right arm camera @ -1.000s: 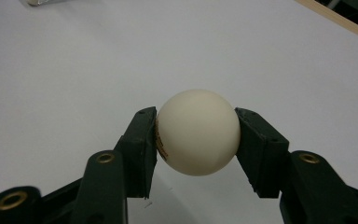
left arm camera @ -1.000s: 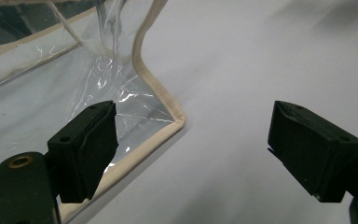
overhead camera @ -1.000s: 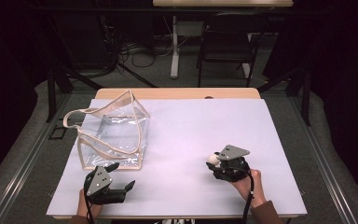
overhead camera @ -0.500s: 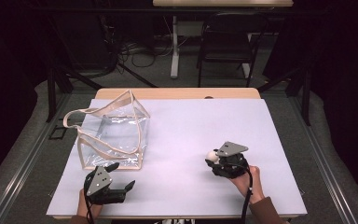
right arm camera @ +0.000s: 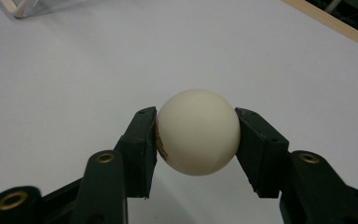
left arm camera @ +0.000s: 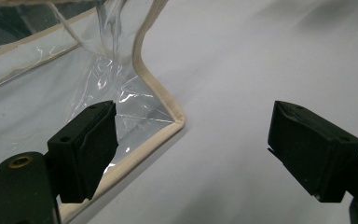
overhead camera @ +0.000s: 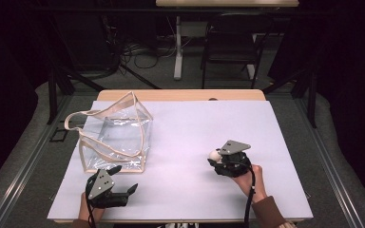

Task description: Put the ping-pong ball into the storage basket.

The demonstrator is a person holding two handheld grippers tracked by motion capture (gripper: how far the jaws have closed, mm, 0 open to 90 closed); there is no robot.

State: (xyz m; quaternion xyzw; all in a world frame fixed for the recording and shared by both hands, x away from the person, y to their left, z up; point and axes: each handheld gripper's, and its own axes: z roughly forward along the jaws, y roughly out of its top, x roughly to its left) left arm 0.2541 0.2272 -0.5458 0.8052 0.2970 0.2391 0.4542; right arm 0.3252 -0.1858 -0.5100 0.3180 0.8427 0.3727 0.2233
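A small white ball (right arm camera: 198, 132) sits clamped between the two black jaws of my right gripper (right arm camera: 196, 140). In the high view the same ball (overhead camera: 214, 155) shows at the left tip of the right gripper (overhead camera: 217, 158), right of the table's middle. A clear plastic bag (overhead camera: 116, 135) with beige trim and handles stands at the left. My left gripper (overhead camera: 123, 179) rests near the front edge, just in front of the bag, its jaws wide apart with nothing between them. In the left gripper view the bag's near corner (left arm camera: 170, 116) lies beyond the left gripper (left arm camera: 191, 142).
A white sheet (overhead camera: 190, 123) covers the wooden table. Behind the table stand a dark chair (overhead camera: 230, 47) and a white table leg (overhead camera: 177, 47) among cables on the floor.
The right gripper with the ball has shifted slightly left and away from the front edge. The left gripper has stayed put.
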